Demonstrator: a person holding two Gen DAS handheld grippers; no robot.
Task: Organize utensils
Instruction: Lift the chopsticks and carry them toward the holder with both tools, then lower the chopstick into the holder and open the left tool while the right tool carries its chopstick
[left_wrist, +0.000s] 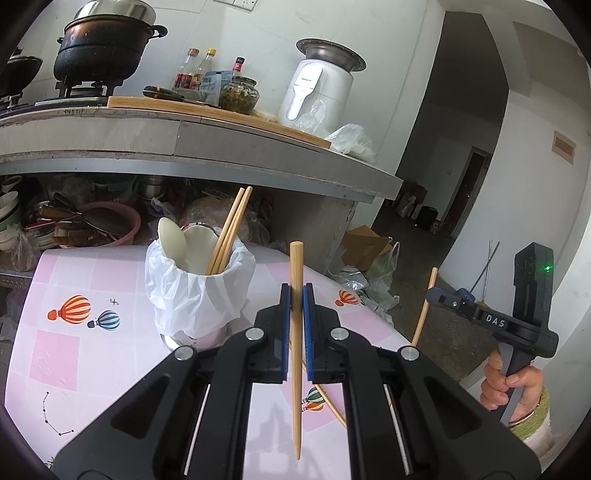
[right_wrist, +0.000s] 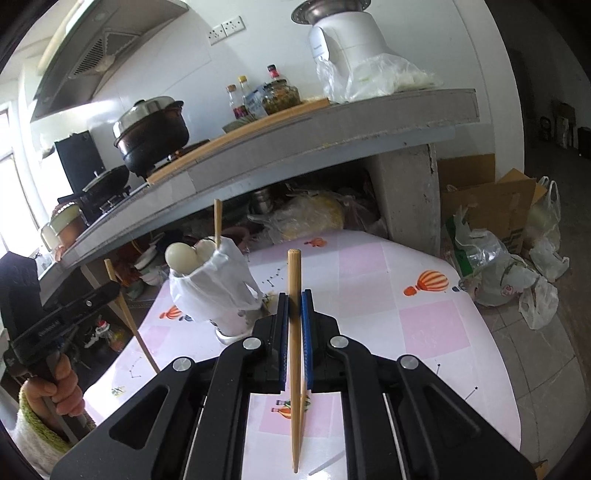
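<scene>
We find each gripper, left and right, clamped on one upright chopstick, so we should lower each tip-first into the lined holder beside the spoons.

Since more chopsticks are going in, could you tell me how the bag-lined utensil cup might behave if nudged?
The utensil cup looks tall and narrow, so probably tippy. Its chopsticks and spoons stand high, likely adding top weight. The loose bag liner may snag tips.
</scene>
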